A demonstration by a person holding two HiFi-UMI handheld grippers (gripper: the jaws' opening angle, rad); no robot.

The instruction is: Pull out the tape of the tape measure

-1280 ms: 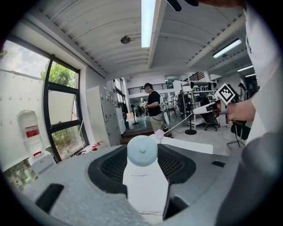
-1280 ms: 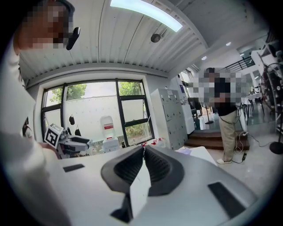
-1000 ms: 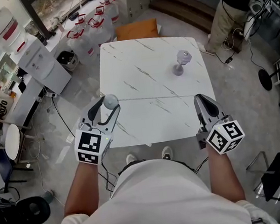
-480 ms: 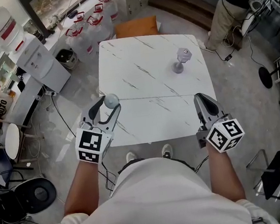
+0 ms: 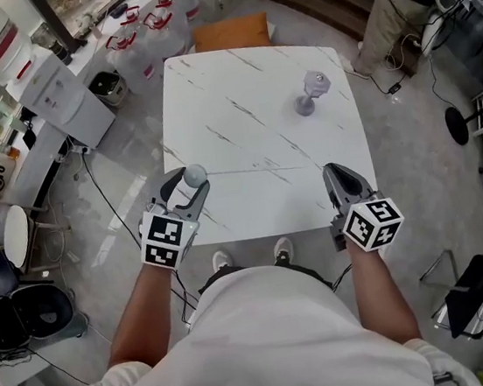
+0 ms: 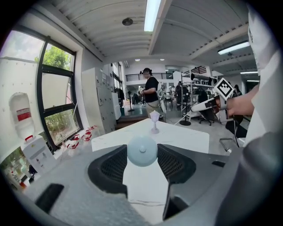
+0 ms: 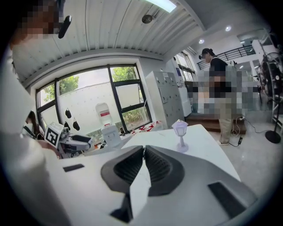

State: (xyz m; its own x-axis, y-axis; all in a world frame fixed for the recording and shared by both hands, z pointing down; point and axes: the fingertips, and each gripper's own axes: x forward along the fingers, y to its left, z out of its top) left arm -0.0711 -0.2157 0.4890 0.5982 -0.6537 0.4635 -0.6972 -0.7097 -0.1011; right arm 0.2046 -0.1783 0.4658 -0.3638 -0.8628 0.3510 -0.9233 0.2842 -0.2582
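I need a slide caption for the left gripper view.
Left gripper holding a round tape measure at a white table, lantern ornament behind.

One overhead, two low, shared table (image 5: 236, 82)

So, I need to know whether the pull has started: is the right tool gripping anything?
No: in the right gripper view the right tool has its jaws closed tip to tip with nothing between them.
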